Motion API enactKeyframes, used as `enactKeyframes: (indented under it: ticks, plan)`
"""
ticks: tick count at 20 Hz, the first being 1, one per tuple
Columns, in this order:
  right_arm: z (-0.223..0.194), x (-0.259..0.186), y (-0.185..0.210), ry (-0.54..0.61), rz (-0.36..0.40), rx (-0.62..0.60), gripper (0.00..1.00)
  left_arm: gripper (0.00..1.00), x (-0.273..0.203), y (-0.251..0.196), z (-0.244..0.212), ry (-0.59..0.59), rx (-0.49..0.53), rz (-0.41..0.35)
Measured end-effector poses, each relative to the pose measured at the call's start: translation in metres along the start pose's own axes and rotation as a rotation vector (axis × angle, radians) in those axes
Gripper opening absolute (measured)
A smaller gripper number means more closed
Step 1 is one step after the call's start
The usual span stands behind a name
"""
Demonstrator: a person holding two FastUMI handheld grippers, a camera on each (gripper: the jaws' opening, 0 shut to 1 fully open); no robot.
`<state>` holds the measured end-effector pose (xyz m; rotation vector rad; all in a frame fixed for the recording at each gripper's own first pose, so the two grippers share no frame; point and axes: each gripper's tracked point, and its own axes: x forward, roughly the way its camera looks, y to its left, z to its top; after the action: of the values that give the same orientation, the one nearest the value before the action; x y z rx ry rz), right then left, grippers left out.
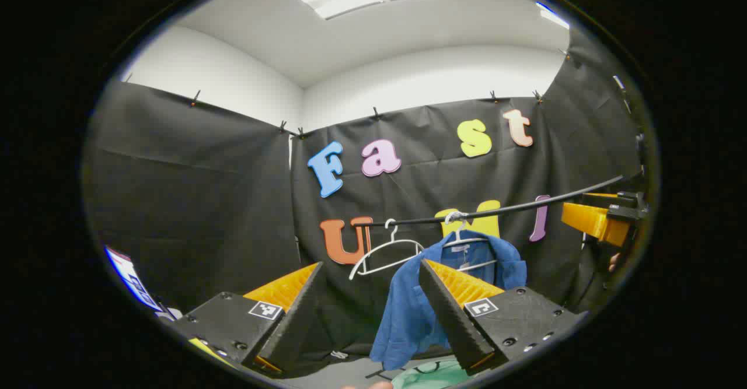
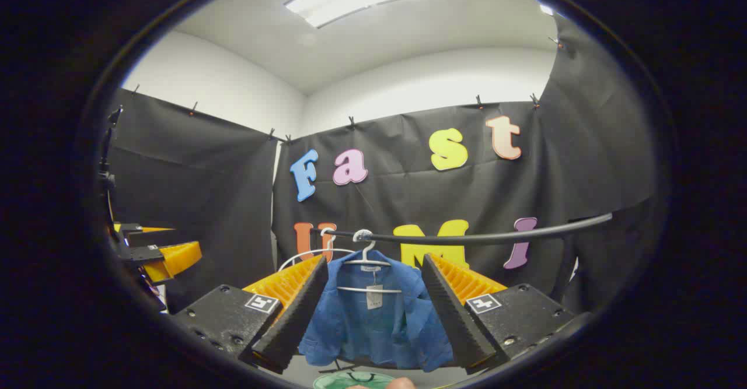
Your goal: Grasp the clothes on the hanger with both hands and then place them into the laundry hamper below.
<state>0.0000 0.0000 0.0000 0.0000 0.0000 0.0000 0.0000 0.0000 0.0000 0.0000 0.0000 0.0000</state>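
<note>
A blue shirt (image 1: pixel 408 313) hangs on a white hanger (image 1: pixel 467 238) from a black rail (image 1: pixel 525 207). My left gripper (image 1: pixel 370 266) is open and short of the shirt, which hangs ahead, partly behind its right finger. In the right gripper view the shirt (image 2: pixel 373 319) hangs straight ahead, framed between the fingers of my open right gripper (image 2: pixel 375 259), not touching them. A green hamper rim (image 2: pixel 350 380) peeks up below the shirt. Each gripper shows off to the side in the other's view: the right one (image 1: pixel 578 208), the left one (image 2: pixel 187 242).
An empty white hanger (image 1: pixel 385 255) hangs on the rail to the left of the shirt, also in the right gripper view (image 2: pixel 309 255). The rail (image 2: pixel 478 237) runs on to the right. Black cloth walls close the booth behind and at both sides.
</note>
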Motion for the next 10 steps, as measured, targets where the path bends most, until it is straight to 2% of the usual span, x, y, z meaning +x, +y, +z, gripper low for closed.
enactKeyframes:
  ticks: [6,10]
  plan:
    - [-0.025,0.025,0.013,0.031,-0.120,-0.032,1.00,0.99,0.035,0.031,-0.020,0.005,-0.092,-0.039]
    - [-0.035,0.033,0.017,0.066,-0.195,-0.045,1.00,1.00,0.057,0.039,-0.035,0.026,-0.075,-0.089]
